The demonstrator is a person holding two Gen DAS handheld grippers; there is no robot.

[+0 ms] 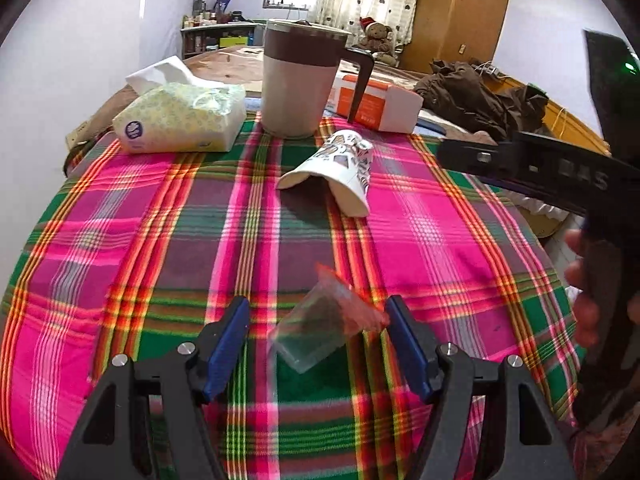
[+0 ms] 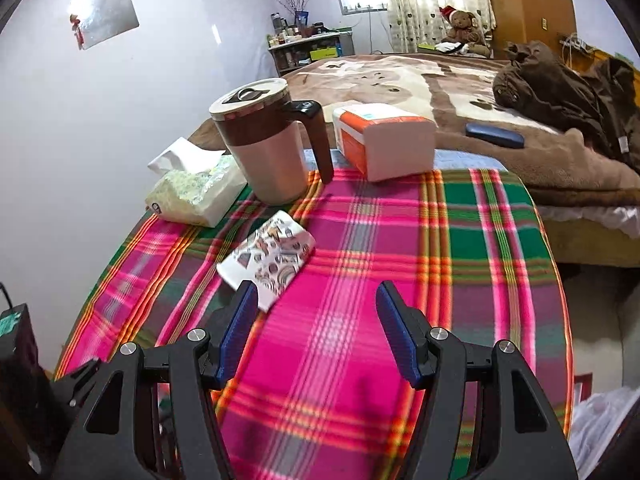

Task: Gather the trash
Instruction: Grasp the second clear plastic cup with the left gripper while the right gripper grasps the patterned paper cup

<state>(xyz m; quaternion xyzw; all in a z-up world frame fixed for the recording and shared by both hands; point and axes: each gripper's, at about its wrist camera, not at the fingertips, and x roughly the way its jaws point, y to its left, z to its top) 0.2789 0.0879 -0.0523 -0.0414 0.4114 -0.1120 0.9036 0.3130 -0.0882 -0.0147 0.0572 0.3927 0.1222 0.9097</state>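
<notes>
Left wrist view: left gripper (image 1: 316,314) low over the plaid cloth (image 1: 432,216), fingers spread w/ blue pads (image 1: 228,348) apart; a clear wrapper (image 1: 320,328) w/ a red edge lies between them, blurred, no pad seen pressing on it; crushed paper cup (image 1: 340,168) lies on its side further back, near the middle of the cloth; behind it a mug (image 1: 300,80), tissue pack (image 1: 180,120) to its left, orange-white box (image 1: 376,104) to its right; a hand (image 1: 588,292) grips the other tool at right edge. Right wrist view: right gripper (image 2: 314,300) fingers spread, nothing between them, only cloth; cup (image 2: 268,260) just beside the left pad (image 2: 238,328), touching or not can't tell; mug (image 2: 272,148), tissue pack (image 2: 196,192), box (image 2: 384,140) at far edge; bed (image 2: 400,76) beyond.
</notes>
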